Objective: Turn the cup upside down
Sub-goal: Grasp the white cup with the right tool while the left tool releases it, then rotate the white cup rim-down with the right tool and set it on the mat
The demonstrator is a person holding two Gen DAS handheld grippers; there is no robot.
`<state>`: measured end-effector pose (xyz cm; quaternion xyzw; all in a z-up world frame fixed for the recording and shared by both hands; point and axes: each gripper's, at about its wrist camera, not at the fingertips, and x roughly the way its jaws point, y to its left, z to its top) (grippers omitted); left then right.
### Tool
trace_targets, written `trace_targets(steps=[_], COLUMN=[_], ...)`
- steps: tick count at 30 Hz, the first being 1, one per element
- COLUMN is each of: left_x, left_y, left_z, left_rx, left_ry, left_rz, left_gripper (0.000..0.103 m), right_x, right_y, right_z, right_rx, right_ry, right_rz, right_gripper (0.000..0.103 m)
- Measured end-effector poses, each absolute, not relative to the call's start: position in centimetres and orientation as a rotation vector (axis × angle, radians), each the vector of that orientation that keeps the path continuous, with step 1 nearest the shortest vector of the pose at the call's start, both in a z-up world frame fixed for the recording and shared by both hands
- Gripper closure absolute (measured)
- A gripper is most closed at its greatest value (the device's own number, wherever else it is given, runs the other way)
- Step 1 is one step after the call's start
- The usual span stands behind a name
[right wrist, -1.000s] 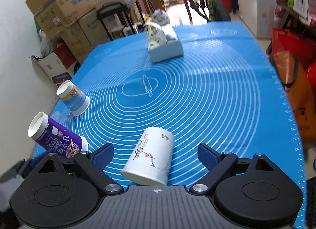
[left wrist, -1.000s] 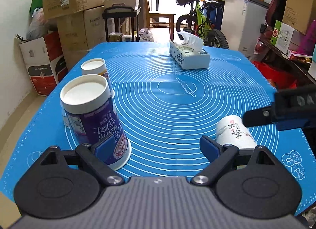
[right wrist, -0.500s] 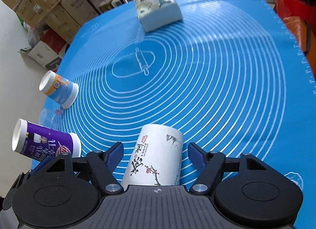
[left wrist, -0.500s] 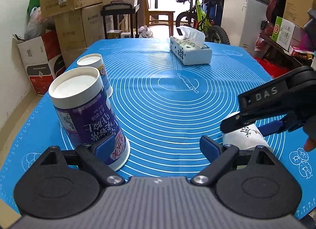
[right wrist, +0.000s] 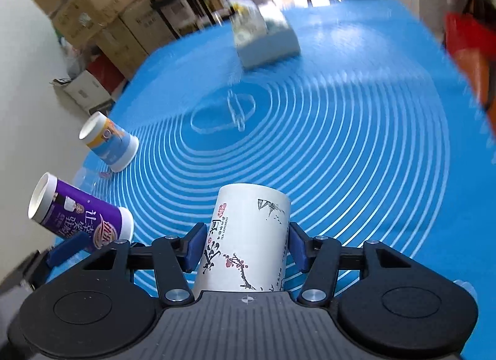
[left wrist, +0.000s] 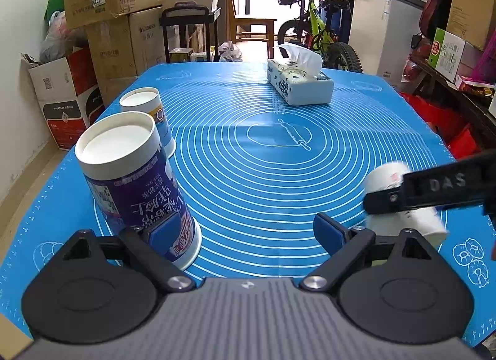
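My right gripper [right wrist: 245, 243] is shut on a white paper cup with plum-blossom print [right wrist: 248, 236], its blue pads against both sides. In the left wrist view that cup [left wrist: 384, 175] shows at the right, held by the black right gripper. My left gripper [left wrist: 246, 231] is open and empty; its left pad stands just in front of a purple cup [left wrist: 133, 186] that sits upside down, wide rim on the mat. The purple cup [right wrist: 77, 217] also shows at the left in the right wrist view.
A blue-and-orange cup [left wrist: 145, 112] stands upside down behind the purple one; it also shows in the right wrist view [right wrist: 108, 143]. A tissue box [left wrist: 297, 84] sits at the far side of the blue mat [left wrist: 279, 174]. Cardboard boxes and a bicycle stand beyond the table.
My right gripper has moved onto the white cup and closed on it, and the cup has shifted with it. The left gripper has stayed open beside the purple cup.
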<state>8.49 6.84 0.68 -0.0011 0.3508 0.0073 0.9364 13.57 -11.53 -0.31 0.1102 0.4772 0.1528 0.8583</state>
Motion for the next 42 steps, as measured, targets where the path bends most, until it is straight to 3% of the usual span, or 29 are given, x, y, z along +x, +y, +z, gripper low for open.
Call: trace_targets(steps=[9,16,38,42], left_x=[8.2,8.0,5.2,4.4], left_y=[6.3,5.9,4.1,4.3], left_z=[0.9,0.8,0.3,0.5], left_rx=[0.001,0.001,0.012,-0.037], left_ry=[0.708,0.703,0.693,0.661], left_rz=[0.016,0.012,-0.018,-0.051], left_gripper=[0.011,0.011,0.011,0.011], right_x=[9.6,6.2,-0.2,-0.5], right_y=[-12.0,-12.0,-13.3,-13.7], right_z=[1.0,-1.9,-4.7,-4.5], right_rx=[-0.004,-0.094,-0.093,-0.064], right_ry=[0.539,0.380,0.370,0.382], right_rz=[0.193,0.156,0.147,0.153], right_gripper=[0.043,0.043,0.041,0.030])
